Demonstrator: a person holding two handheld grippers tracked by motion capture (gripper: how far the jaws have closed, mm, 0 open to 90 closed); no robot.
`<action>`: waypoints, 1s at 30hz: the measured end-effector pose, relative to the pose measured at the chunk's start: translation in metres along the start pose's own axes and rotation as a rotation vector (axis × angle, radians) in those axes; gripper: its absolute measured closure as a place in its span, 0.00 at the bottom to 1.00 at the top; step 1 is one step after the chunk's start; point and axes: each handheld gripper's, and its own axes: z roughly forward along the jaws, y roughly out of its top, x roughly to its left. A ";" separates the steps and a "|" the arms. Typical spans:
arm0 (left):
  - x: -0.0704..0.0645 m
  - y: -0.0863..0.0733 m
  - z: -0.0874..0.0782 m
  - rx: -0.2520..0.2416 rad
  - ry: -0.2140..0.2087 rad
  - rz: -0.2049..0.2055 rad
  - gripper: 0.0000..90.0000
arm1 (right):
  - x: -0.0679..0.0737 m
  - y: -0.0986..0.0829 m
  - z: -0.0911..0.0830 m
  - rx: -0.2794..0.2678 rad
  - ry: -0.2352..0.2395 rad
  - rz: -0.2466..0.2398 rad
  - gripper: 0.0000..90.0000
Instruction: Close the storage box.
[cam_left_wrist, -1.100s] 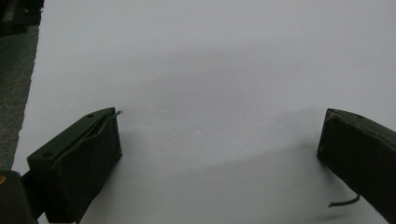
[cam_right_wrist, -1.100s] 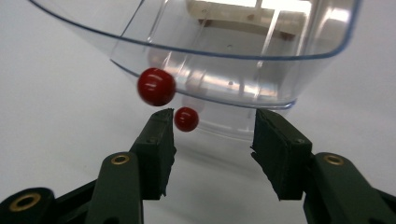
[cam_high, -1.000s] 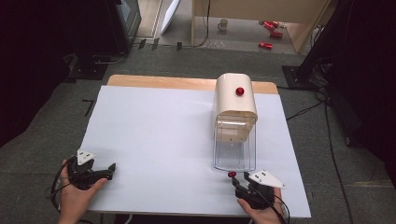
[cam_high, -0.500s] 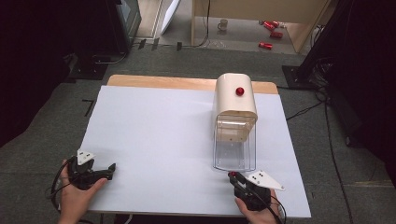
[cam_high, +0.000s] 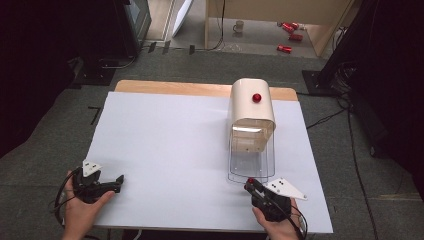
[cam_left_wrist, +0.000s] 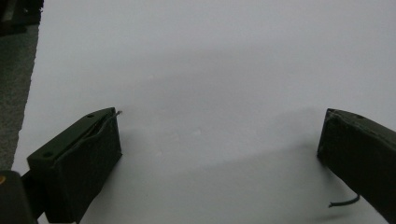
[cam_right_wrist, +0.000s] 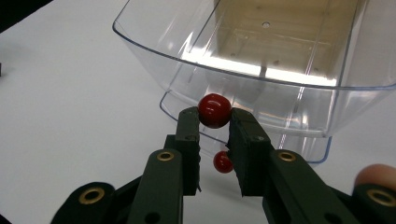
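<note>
The clear drawer (cam_high: 251, 165) is seen drawn out of the cream box (cam_high: 251, 107) toward the table's near right edge. The left gripper (cam_left_wrist: 219, 140) is held apart over bare white. The right gripper (cam_right_wrist: 214, 119), beside it a second ago, is now clamped on the drawer's red knob (cam_right_wrist: 214, 109), so a pull or push is likely readied.

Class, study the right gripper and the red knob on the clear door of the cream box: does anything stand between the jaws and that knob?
Nothing visible does. In the right gripper view the right gripper already has its jaws closed on either side of the red knob at the edge of the clear door. The second red spot below looks like its reflection.
</note>
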 end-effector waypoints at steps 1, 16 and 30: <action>0.000 0.000 0.000 0.000 0.000 0.000 0.00 | 0.000 0.002 0.000 -0.003 -0.002 -0.002 0.84; 0.000 0.000 0.000 0.001 -0.001 0.001 0.00 | -0.008 0.037 0.005 -0.047 -0.014 0.012 0.84; 0.000 0.000 0.000 -0.001 -0.003 -0.001 0.00 | -0.022 0.063 0.034 -0.067 -0.043 0.055 0.84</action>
